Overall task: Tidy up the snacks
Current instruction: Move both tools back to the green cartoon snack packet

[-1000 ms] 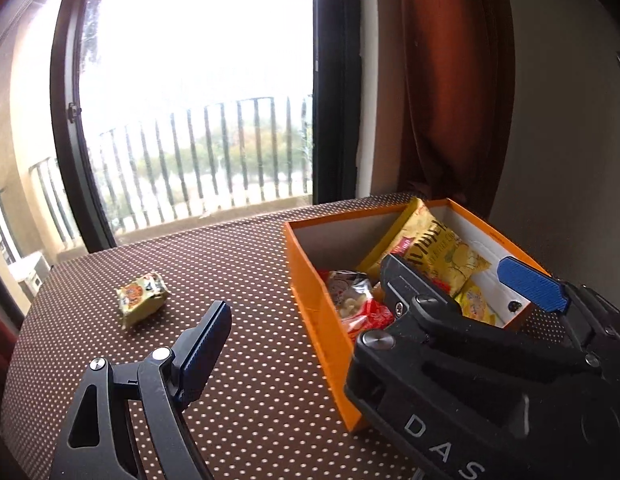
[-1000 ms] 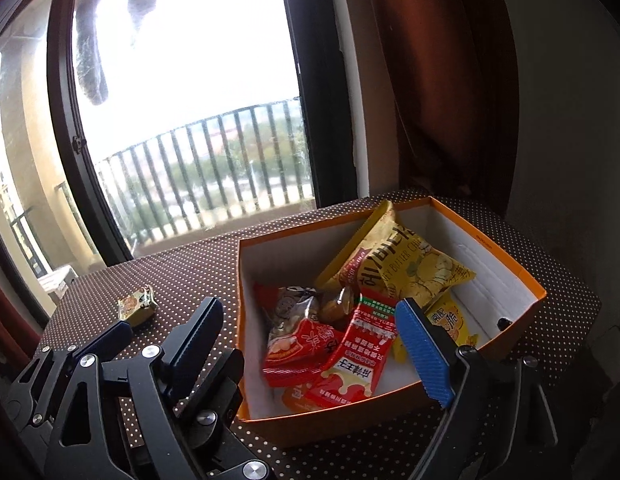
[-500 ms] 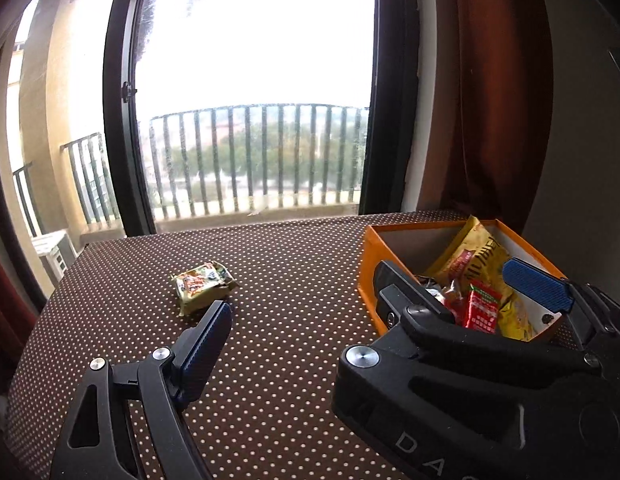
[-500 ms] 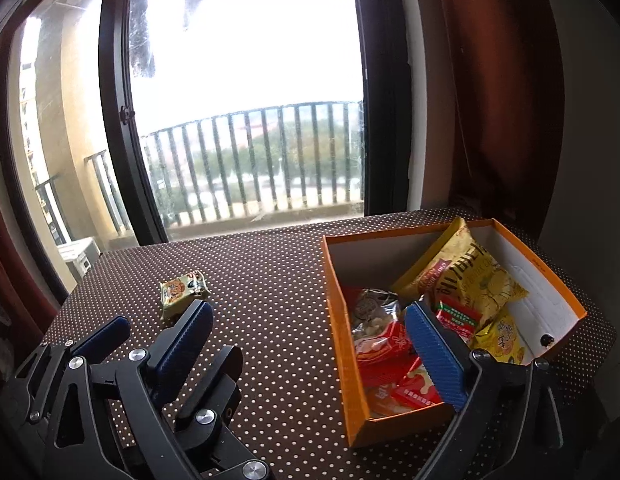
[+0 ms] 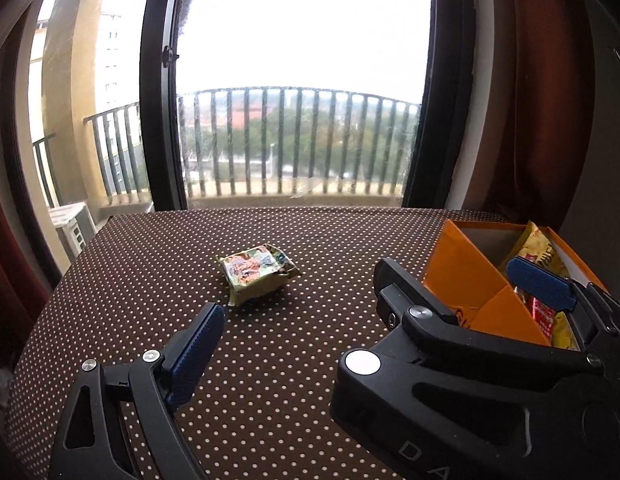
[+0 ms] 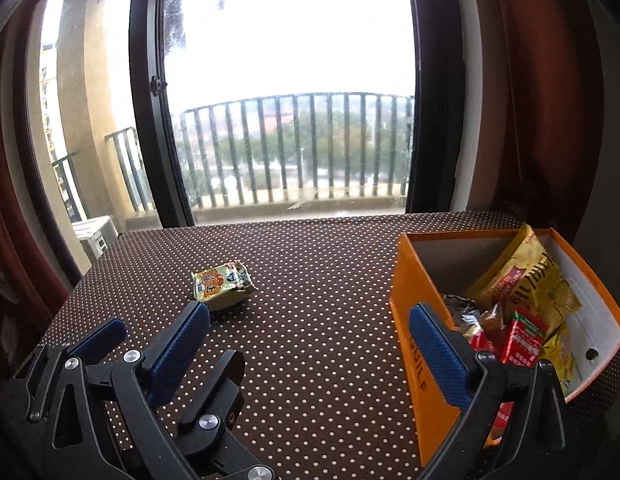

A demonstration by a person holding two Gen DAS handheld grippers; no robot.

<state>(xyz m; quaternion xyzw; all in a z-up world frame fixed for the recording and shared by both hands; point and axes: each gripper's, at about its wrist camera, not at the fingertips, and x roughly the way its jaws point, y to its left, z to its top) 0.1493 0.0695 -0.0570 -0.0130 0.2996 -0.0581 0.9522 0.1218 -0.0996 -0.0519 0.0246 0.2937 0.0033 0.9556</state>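
A small yellow-green snack packet (image 5: 255, 274) (image 6: 221, 286) lies alone on the brown dotted tablecloth (image 6: 330, 272). At the right stands an orange cardboard box (image 6: 406, 308) (image 5: 462, 268). It holds a yellow chip bag (image 6: 526, 280), red packets (image 6: 522, 338) and other snacks. My left gripper (image 5: 334, 316) hovers just short of the packet. Its jaws are opening with nothing between them, and its right finger is hidden behind the other gripper's black body. My right gripper (image 6: 310, 312) is close beside it, between packet and box, jaws opening and empty.
A tall window with a dark frame (image 6: 149, 120) and a balcony railing lies beyond the table's far edge. Dark red curtains (image 6: 550, 100) hang at the right, behind the box. The table's left edge (image 5: 49, 292) curves away.
Both views have swung left across the table. The box slid to the right edge of the frames, and the lone packet came nearer and toward the middle. The right jaws spread a little wider.
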